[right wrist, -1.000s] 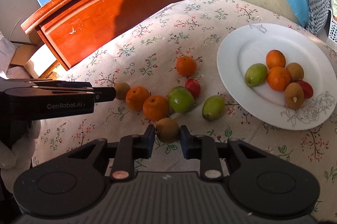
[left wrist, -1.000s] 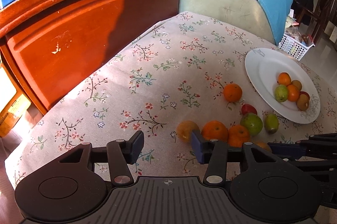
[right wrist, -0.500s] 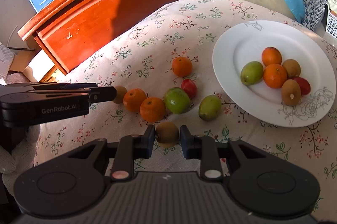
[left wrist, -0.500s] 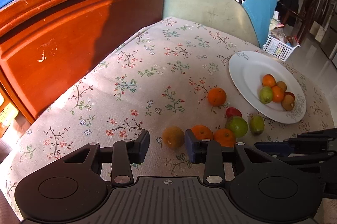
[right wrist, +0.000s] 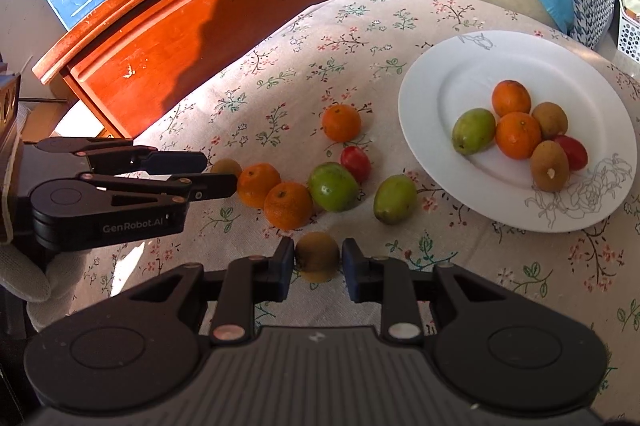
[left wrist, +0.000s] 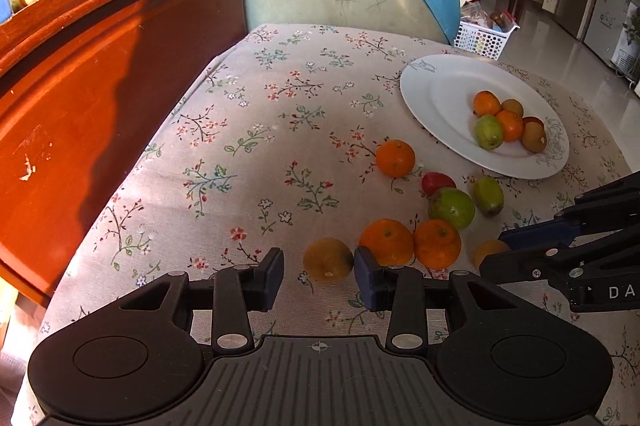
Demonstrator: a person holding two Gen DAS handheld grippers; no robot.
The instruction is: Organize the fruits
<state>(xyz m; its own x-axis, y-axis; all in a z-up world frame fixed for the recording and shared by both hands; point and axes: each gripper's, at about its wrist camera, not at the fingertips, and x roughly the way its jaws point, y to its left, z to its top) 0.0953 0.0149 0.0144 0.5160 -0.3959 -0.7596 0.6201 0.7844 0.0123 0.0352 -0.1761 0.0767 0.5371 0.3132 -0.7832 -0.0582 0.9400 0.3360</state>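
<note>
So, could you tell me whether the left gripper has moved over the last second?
Yes. The left gripper has shifted left along the fruit row, from the oranges to straddle the brown kiwi.

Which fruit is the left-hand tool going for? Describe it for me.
Start at the white plate and follow the loose fruit on the tablecloth away from it. Last in the row, beside two oranges, lies a brown kiwi between open jaws, dull and fuzzy, not glossy orange.

Bare tablecloth (left wrist: 256, 153) left of oranges (left wrist: 412, 244)
</note>
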